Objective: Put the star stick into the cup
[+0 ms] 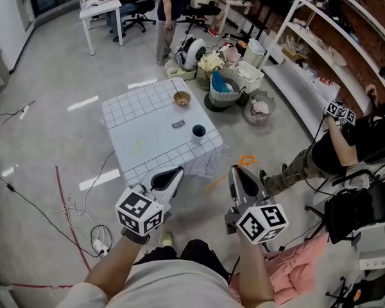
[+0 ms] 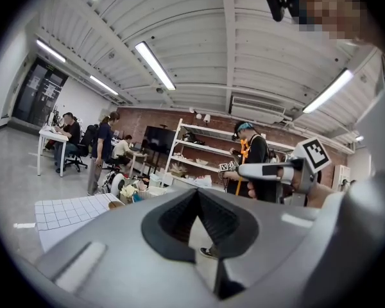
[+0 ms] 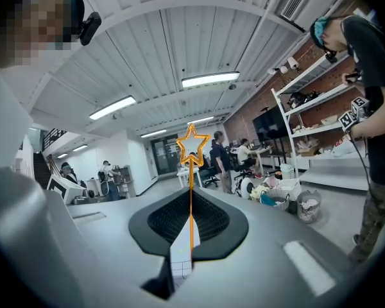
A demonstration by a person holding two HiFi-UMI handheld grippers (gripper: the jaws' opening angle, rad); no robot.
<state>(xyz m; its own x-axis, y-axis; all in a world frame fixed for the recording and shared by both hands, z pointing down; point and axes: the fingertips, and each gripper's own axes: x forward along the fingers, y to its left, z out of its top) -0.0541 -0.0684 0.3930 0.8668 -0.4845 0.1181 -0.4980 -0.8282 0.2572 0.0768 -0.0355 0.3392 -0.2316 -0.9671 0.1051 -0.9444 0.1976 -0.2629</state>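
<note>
An orange star stick (image 3: 191, 145) stands up between the pads of my right gripper (image 3: 191, 196), which is shut on its thin shaft. In the head view the stick (image 1: 246, 161) pokes out sideways from the right gripper (image 1: 235, 171), off the table's near right corner and over the floor. The dark blue cup (image 1: 198, 132) stands upright near the front right of the white grid-cloth table (image 1: 147, 114), ahead and left of that gripper. My left gripper (image 1: 172, 174) hovers at the table's front edge, shut with nothing in it; its pads (image 2: 179, 220) meet at the tip.
A brown bowl (image 1: 182, 99) and a small dark item (image 1: 178, 124) also sit on the table. Baskets and bins (image 1: 230, 87) crowd the floor behind it. Another person (image 1: 346, 143) with grippers stands at the right by shelves. Cables and a power strip (image 1: 100, 244) lie on the floor at left.
</note>
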